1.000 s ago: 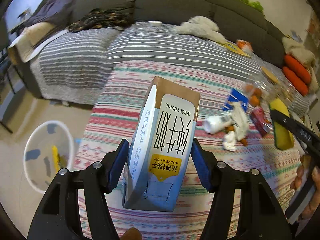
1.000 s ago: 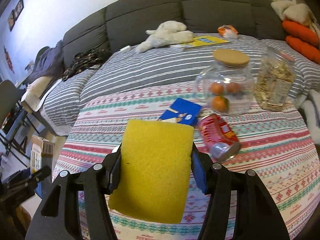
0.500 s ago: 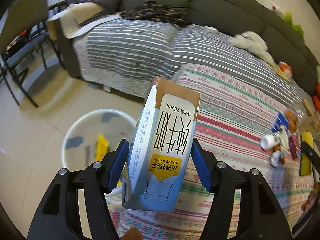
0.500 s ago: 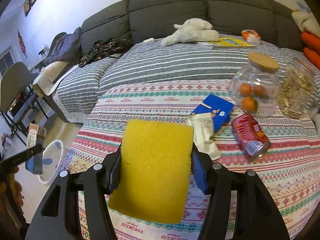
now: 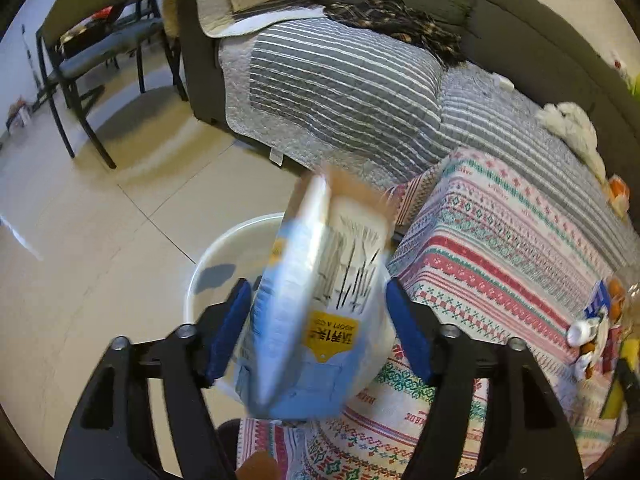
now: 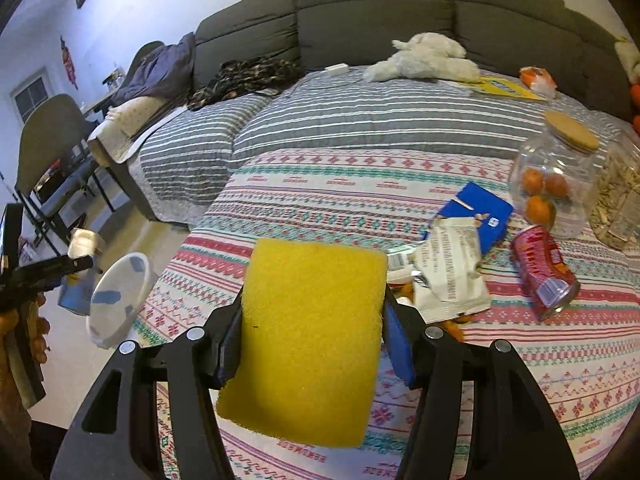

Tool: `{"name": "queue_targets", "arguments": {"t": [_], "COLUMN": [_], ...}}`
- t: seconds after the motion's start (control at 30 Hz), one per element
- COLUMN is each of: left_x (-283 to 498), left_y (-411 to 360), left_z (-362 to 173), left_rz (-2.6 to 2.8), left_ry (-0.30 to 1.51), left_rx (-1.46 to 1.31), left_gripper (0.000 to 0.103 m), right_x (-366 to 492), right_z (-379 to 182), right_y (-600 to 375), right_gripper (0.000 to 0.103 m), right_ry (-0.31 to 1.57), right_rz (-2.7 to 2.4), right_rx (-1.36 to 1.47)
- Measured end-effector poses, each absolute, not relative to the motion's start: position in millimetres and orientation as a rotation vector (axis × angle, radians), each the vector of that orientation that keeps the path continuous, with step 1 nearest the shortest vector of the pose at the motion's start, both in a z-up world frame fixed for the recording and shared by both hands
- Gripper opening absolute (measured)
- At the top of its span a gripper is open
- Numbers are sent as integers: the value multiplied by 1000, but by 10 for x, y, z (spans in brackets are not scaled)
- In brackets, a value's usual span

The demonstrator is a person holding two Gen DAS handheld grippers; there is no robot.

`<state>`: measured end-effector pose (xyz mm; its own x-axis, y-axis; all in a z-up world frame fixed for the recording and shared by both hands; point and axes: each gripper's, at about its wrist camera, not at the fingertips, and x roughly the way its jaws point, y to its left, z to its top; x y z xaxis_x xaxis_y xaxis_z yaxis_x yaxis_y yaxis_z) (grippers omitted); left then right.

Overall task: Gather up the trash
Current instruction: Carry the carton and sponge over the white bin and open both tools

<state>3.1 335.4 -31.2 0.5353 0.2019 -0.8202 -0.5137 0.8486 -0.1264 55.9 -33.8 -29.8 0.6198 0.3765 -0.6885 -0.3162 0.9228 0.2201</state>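
A blue and white milk carton (image 5: 320,304) sits blurred and tilted between the fingers of my left gripper (image 5: 318,320), with gaps showing at both pads, right above the white trash bin (image 5: 224,256) on the floor. The carton (image 6: 80,248) and bin (image 6: 120,296) also show at the left of the right wrist view. My right gripper (image 6: 314,336) is shut on a yellow sponge (image 6: 308,332) above the patterned tablecloth (image 6: 320,208). A white wrapper (image 6: 448,276), a red can (image 6: 544,272) and a blue packet (image 6: 480,216) lie on the cloth.
A glass jar of oranges (image 6: 552,188) and a jar of seeds (image 6: 620,200) stand at the table's right. A grey sofa with striped covers (image 6: 360,120) lies behind. A chair (image 5: 92,40) stands on the tiled floor at the left.
My left gripper has swung left from over the table to above the bin. Its fingers have parted and the carton now tilts and blurs between them. My right gripper still holds the sponge.
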Motion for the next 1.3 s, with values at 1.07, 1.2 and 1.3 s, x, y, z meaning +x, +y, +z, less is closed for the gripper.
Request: {"name": "queue_targets", "arguments": {"t": [1.07, 1.2, 1.3], "left_x": [-571, -564, -524], "left_y": [3718, 3650, 3576], "left_z": [504, 502, 486], "left_rz": [682, 666, 649], "left_ry": [657, 660, 665], "left_rx": [-264, -263, -263], "left_gripper": [79, 80, 84], "right_x": [449, 442, 437], "right_z": [-452, -424, -380], "right_y": [2634, 2475, 2255], "right_gripper": [83, 86, 88], "right_ry": [893, 889, 878], "right_rz": [806, 750, 689], "right_rx": [15, -13, -38]}}
